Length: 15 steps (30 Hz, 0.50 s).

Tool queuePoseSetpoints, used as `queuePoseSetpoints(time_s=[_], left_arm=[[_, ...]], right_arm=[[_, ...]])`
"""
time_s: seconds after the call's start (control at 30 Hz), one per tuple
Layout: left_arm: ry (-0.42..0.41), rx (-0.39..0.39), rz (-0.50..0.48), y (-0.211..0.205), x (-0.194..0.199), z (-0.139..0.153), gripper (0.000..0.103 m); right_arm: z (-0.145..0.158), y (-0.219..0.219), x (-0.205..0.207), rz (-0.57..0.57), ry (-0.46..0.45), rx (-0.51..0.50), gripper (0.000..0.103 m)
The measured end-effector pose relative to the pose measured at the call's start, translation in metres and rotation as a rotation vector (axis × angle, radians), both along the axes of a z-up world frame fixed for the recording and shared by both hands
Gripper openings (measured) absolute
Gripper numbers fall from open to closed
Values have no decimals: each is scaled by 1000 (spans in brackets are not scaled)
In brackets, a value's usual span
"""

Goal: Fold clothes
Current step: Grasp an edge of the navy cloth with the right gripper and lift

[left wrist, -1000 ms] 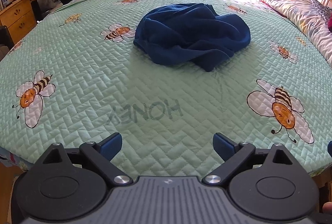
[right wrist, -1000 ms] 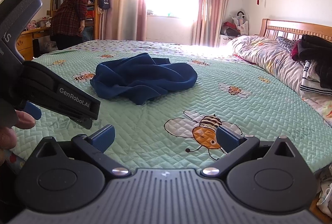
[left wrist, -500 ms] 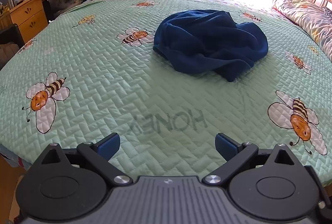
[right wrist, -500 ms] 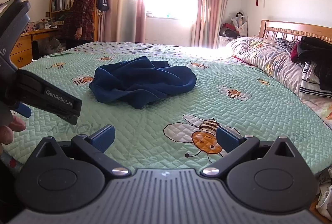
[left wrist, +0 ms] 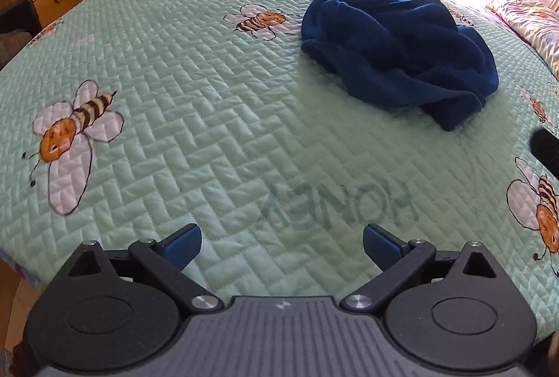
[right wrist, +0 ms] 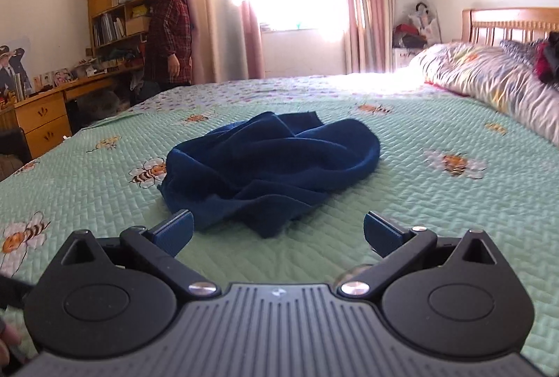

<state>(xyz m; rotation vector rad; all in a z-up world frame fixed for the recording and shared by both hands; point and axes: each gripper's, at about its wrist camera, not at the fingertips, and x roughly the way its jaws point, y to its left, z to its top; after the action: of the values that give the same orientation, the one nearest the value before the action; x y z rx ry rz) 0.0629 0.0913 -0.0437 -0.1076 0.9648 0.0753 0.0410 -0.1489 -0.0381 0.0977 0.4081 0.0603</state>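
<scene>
Both claws hang spread and empty over the bed, the crumpled blue garment just ahead of the right claw, farther ahead-right of the left claw.

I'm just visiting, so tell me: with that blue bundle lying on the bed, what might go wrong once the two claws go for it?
The blue garment is crumpled, its edges hidden in folds, so the open right gripper may pinch several layers at once. The left gripper, also open, sits farther off and might catch the quilted bedspread instead of cloth.
</scene>
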Motion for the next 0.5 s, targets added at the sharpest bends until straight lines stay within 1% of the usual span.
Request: queuePoseSetpoints(time_s=[0.1,0.17,0.27,0.33,0.37,0.4,0.43,0.47,0.5], left_arm=[[-44,-11,6,10,10,-5,99],[-66,0,12,14,16,-11,99],[-61,77,-1,14,24,-20,99],[-65,124,-20,13,29,-23,100],[-70,135,-32,13,30,-24,101],[-74,137,-43,13,31,-26,102],[-75,130,-46,14,33,-27,102],[-75,120,-44,15,34,-29,102],[-79,113,-42,16,35,-30,102]], right_arm=[[-5,9,32,13,9,-25,103],[-9,15,50,49,23,-58,103],[-20,25,69,102,53,-150,103],[-27,32,73,131,58,-245,102],[-31,35,76,150,71,-303,95],[-35,38,79,168,83,-362,73],[-39,41,84,186,106,-415,62],[-42,41,89,202,139,-452,49],[-45,39,94,215,164,-475,45]])
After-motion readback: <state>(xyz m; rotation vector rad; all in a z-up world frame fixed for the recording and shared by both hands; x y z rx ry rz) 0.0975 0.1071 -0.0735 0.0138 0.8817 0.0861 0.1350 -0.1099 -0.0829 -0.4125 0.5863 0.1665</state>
